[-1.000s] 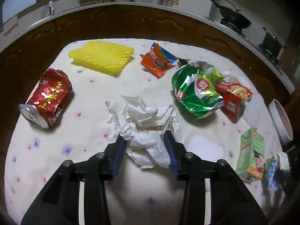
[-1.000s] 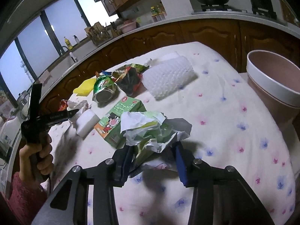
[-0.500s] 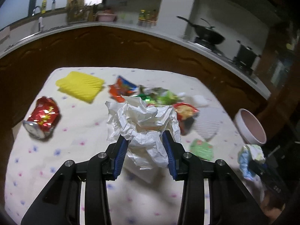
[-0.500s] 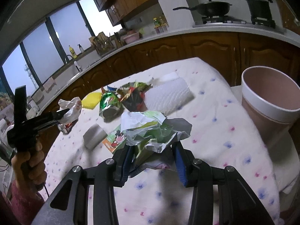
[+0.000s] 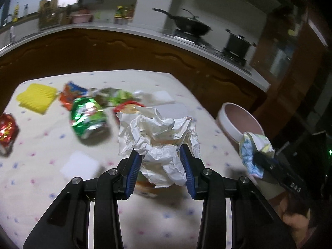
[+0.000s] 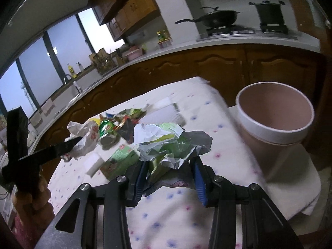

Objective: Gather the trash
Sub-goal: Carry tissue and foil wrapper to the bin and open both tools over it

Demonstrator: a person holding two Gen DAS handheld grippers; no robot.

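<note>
We find the left gripper (image 5: 160,155) clamped on a crumpled white paper (image 5: 159,132), held clear above the counter (image 5: 145,224). The right gripper (image 6: 169,166) is clamped on a green-and-white wrapper (image 6: 170,143), also lifted, near the counter's right edge. The bin (image 6: 276,116) stands just off that edge, mouth open and upward. On the counter we note a green bag (image 5: 88,117) near the middle, a yellow net (image 5: 36,97) and an orange packet (image 5: 71,94) toward the far-left corner, a red can (image 5: 7,129) at the left edge, and a green carton (image 6: 121,161) beside the right gripper.
</note>
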